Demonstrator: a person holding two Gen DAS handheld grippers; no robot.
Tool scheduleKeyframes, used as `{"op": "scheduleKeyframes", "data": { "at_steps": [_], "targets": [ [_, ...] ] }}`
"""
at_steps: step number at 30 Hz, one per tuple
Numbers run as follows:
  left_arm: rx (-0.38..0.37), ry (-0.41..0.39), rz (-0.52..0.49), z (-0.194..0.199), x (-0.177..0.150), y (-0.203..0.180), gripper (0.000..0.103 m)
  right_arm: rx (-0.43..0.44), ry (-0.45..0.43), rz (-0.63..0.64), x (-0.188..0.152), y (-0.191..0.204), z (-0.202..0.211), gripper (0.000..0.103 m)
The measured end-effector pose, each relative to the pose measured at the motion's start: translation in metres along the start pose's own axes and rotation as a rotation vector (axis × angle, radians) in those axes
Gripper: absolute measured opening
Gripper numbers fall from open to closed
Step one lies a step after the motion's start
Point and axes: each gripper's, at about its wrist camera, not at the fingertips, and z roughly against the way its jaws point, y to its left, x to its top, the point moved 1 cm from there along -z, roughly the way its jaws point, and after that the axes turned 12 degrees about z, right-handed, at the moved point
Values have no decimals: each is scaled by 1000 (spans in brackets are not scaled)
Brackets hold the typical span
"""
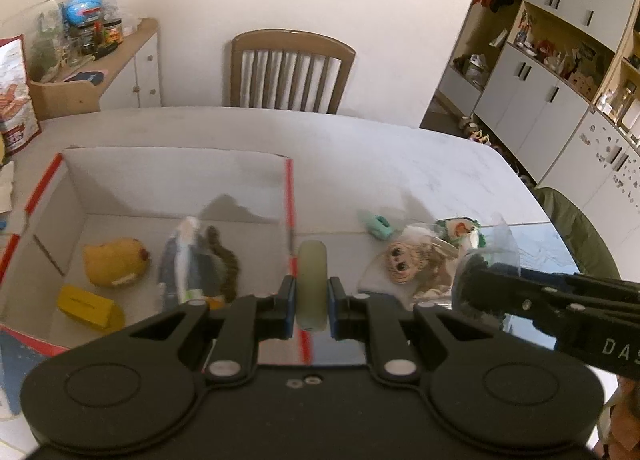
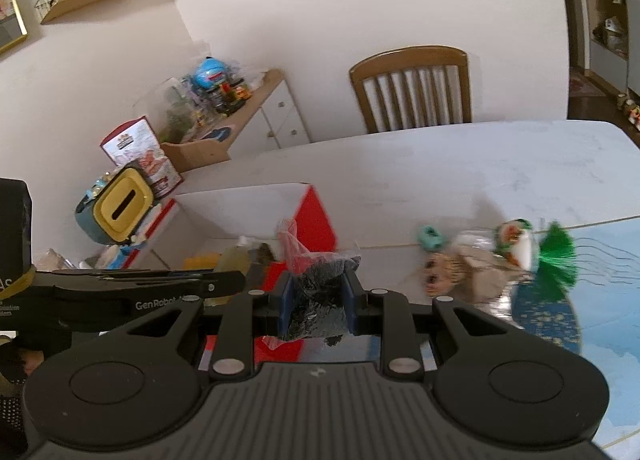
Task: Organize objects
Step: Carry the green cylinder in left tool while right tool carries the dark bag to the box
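Gripping pale tube (image 1: 312, 284) — left hand-held gripper (image 1: 312, 302)

matt cardboard box (image 1: 172, 180); glossy marbled table (image 1: 380, 156); wooden chair (image 1: 292, 68); crinkly clear plastic bag (image 2: 316, 272).

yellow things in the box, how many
2: a yellow plush mid-left on the box floor and a yellow block at its near-left corner; the left gripper may hide more.

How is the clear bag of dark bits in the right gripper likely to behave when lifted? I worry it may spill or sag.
The bag looks floppy: its crumpled plastic top sticks up loose above the right gripper. It probably sags below the pads, since dark contents bulge out underneath. Likely light; spilling seems unlikely, though its seal isn't visible.
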Motion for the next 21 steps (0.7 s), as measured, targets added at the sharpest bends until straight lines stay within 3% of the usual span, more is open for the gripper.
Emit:
{"op": "scheduleKeyframes", "data": {
  "at_steps": [9, 21],
  "targets": [
    [24, -9, 16, 8, 18, 51, 14, 22, 11, 28, 11, 48, -27, 25],
    [78, 11, 30, -10, 45, 117, 14, 48, 67, 98, 20, 99, -80, 25]
  ]
}}
